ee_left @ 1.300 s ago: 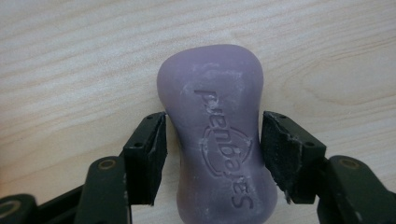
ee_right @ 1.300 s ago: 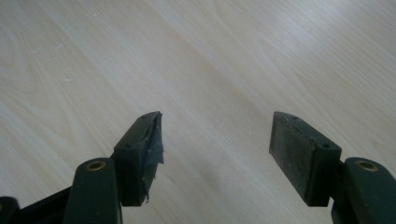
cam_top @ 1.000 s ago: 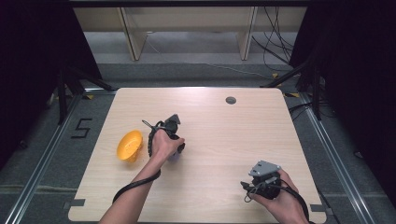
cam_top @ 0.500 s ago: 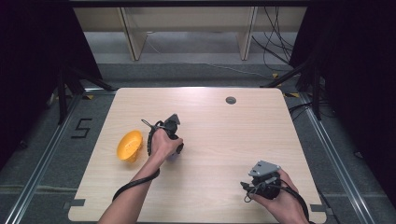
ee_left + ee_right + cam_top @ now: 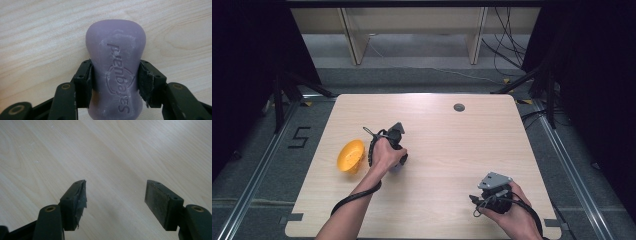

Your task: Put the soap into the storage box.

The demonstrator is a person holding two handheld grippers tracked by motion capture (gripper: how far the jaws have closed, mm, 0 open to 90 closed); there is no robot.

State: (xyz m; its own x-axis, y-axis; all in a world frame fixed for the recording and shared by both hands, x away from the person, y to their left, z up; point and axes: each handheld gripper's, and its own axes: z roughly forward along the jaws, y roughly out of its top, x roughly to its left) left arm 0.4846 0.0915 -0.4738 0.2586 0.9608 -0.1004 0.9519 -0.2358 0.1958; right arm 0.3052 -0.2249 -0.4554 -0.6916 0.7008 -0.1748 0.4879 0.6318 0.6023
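**Ana:** Left gripper (image 5: 115,75) first: what has it got?

**Ben:** Its jaws are clamped on a purple soap bar (image 5: 115,72), one pad on each side of the narrow waist. The embossed face points up at the camera, and the bar seems to lie on or just over the table (image 5: 442,200); I can't tell if it has lifted.

**Ana:** Where on the table?

**Ben:** Left of the middle, roughly halfway between the near and far edges. In the high view the left hand (image 5: 386,155) covers most of the bar. An orange bowl (image 5: 350,156) sits just beside that hand, toward the left edge, tipped so its opening faces partly sideways.

**Ana:** And the right gripper (image 5: 115,202)?

**Ben:** Jaws spread wide with nothing between them, just bare wood. It rests near the near right corner, well apart from the soap.

**Ana:** So which step is this?

**Ben:** I'd judge the grasp is made and the carry comes next, likely to the bowl. That calls for a short lift and a move toward the left edge, keeping the squeeze firm since soap is slick, and clearing the bowl's tilted rim before letting go.
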